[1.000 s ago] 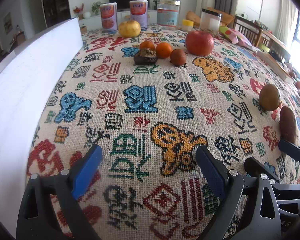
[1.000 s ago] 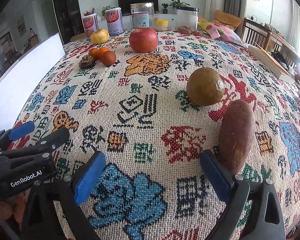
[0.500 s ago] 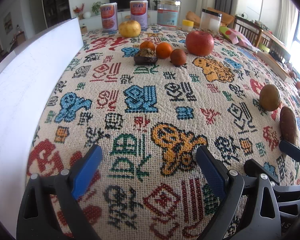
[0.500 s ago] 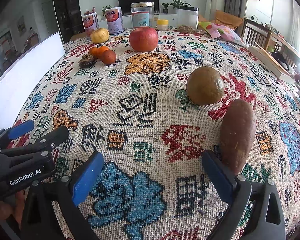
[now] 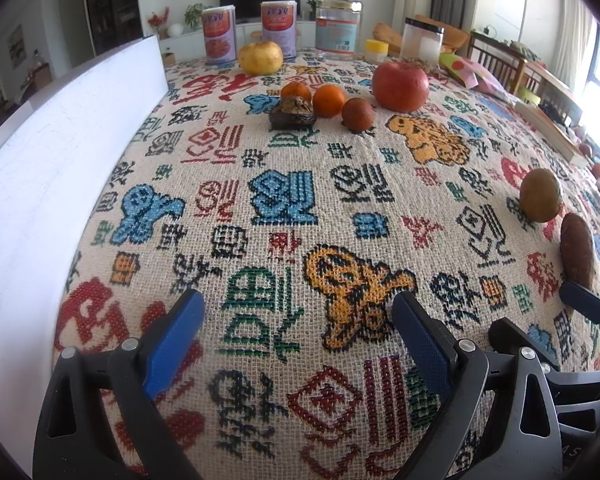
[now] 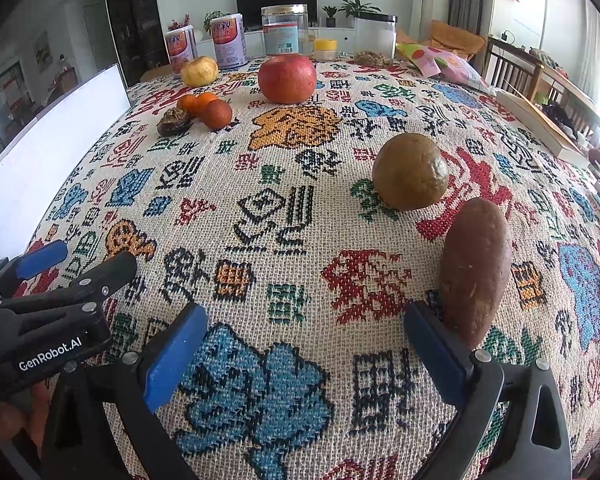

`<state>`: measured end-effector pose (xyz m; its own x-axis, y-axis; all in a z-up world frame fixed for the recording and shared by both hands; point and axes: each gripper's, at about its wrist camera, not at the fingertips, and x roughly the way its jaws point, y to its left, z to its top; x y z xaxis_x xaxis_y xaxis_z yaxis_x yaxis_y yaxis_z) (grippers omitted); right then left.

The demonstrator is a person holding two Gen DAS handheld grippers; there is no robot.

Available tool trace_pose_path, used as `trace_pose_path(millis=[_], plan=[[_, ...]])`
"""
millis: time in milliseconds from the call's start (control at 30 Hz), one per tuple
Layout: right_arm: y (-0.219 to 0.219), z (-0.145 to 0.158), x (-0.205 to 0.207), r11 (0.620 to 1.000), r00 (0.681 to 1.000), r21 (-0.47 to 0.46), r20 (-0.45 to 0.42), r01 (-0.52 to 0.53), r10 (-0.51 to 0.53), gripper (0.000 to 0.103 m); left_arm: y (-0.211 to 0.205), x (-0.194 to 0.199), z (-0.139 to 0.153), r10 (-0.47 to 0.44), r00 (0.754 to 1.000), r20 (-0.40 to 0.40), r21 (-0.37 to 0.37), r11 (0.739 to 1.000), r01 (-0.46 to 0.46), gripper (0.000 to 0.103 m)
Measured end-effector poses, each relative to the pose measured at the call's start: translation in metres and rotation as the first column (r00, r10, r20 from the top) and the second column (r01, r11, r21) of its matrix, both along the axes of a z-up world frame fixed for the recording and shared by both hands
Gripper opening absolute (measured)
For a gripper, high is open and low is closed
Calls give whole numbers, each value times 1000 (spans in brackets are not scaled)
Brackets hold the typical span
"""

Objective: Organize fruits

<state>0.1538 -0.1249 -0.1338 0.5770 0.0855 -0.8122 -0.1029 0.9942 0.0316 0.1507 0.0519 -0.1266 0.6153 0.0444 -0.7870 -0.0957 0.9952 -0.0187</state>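
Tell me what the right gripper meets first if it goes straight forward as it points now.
Probably bare tablecloth; the right gripper is open, the brown oblong fruit lies just outside its right-hand side. Depth is unclear.

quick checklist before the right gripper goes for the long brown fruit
1. Right gripper open: ok.
2. Right gripper empty: ok.
3. Long brown fruit between its fingers: not ok, it sits just beyond the right finger.
4. Round brown fruit apart from the long one: ok.
5. Left gripper open and empty, off to the side: ok.
6. Destination for the fruit: cannot tell.
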Motion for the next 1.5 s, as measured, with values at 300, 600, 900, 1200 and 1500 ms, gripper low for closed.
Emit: trace_pose_path(millis=[300,600,900,1200,1500], plan=[[0,-1,0,1000,1000,1,0,0,0,100,0,1,0,-1,1000,0,0,1000,1,96],[0,-1,0,1000,1000,1,0,0,0,101,0,1,-1,0,1000,0,0,1000,0,96],[0,-1,0,1000,1000,1,0,0,0,101,0,1,0,0,1000,0,1,1000,0,96],[0,-1,0,1000,1000,1,0,-1,1,101,0,1,0,1,1000,0,1,1000,-1,96],[0,0,1,1000,1000,1,-3,2,-2,102,0,1,-1,1,1000,-1,2,1000,-1,96]])
